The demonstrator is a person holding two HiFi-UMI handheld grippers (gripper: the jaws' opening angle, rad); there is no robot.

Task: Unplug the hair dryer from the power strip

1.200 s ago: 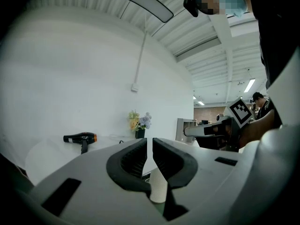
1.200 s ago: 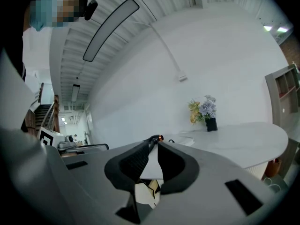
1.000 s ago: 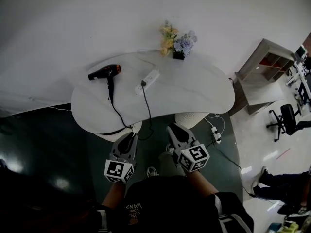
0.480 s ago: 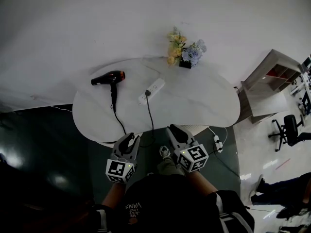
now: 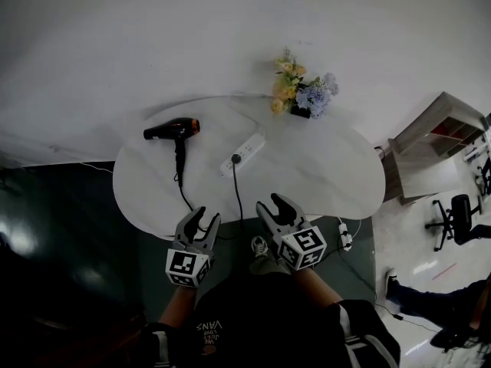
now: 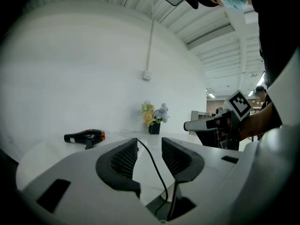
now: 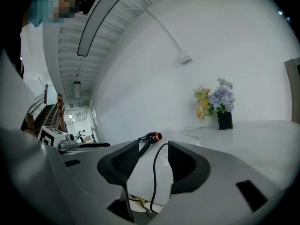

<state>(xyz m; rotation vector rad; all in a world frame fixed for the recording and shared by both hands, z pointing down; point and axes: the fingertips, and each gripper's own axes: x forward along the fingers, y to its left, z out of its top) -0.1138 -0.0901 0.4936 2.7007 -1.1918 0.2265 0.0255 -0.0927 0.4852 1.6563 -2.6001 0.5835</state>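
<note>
The black hair dryer (image 5: 170, 130) lies at the left of the white table (image 5: 330, 167). Its cord runs off the near edge and back up to a plug (image 5: 235, 159) in the white power strip (image 5: 245, 152) at mid table. My left gripper (image 5: 201, 219) and right gripper (image 5: 272, 203) hover side by side at the near table edge, apart from the dryer and the strip. Both jaws are opening with nothing between them. In the left gripper view the gripper (image 6: 150, 146) frames the cord (image 6: 154, 168), with the dryer (image 6: 84, 136) far left. In the right gripper view the gripper (image 7: 153, 156) faces the dryer (image 7: 149, 138).
A vase of flowers (image 5: 303, 92) stands at the table's back edge. Another power strip (image 5: 342, 236) lies on the floor by the table's pedestal. A shelf unit (image 5: 445, 140) and an office chair (image 5: 460, 209) are to the right. A white wall is behind the table.
Both grippers have moved forward to the near table edge. Their jaws were shut a second ago and now stand apart.
</note>
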